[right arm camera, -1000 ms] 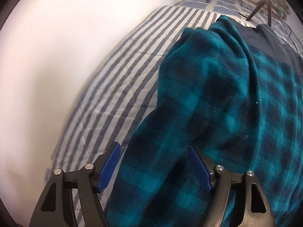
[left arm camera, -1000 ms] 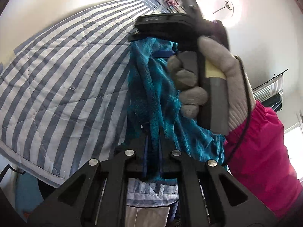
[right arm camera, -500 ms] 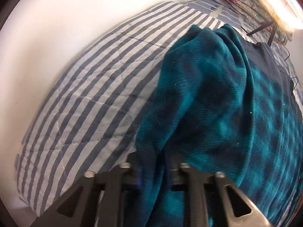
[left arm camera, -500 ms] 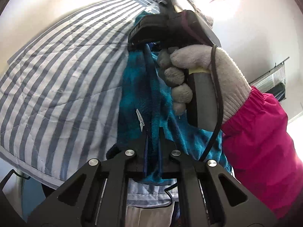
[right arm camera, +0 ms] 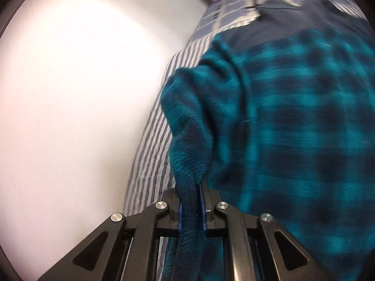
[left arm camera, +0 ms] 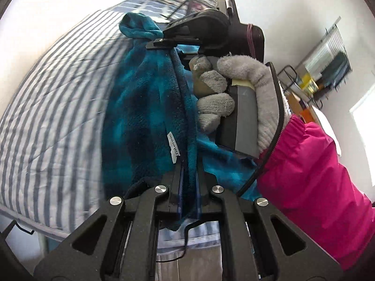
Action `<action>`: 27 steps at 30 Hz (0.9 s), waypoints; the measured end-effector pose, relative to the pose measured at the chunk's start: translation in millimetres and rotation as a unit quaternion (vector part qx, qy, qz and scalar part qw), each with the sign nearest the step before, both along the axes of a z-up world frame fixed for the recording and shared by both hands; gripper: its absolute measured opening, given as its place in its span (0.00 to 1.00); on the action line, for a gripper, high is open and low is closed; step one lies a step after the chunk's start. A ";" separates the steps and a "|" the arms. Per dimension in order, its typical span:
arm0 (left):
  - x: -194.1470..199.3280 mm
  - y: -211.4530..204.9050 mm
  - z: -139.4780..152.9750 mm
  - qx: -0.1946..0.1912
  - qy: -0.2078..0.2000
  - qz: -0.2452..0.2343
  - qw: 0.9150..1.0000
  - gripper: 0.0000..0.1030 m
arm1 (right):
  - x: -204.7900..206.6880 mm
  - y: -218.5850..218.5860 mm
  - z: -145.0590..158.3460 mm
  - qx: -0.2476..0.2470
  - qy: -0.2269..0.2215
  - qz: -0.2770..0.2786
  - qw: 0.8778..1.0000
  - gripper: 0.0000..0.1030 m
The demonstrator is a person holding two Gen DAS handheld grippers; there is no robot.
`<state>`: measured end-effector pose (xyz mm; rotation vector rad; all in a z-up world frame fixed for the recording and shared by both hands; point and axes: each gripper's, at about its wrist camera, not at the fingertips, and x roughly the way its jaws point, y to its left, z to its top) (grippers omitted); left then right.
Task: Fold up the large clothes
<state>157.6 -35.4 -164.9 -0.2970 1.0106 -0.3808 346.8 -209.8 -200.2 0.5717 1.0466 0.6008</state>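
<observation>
Teal plaid fleece hangs clenched in both left tool and right tool.

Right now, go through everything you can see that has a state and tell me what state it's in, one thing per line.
Left gripper: jaws shut on the teal plaid fleece's edge.
Right gripper: jaws just closed, shut on a bunched fold of the fleece.
Teal plaid fleece: lifted at both grips, partly draped on the bed, not yet folded.
Striped quilt: spread over the bed, under the fleece.
Gloved hand: wrapped around the right gripper's handle.
</observation>
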 end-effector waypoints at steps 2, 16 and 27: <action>2.0 -15.4 0.2 0.009 0.000 -0.015 1.000 0.05 | -5.5 -23.0 -4.9 0.021 0.007 -0.019 1.000 0.08; -11.0 -68.4 -11.6 0.025 0.024 -0.088 0.996 0.05 | -13.8 -87.8 -59.3 0.018 0.067 -0.088 0.994 0.08; -58.2 1.2 23.6 -0.035 0.002 -0.042 0.998 0.06 | -47.8 -87.0 40.1 -0.101 -0.053 0.016 0.993 0.33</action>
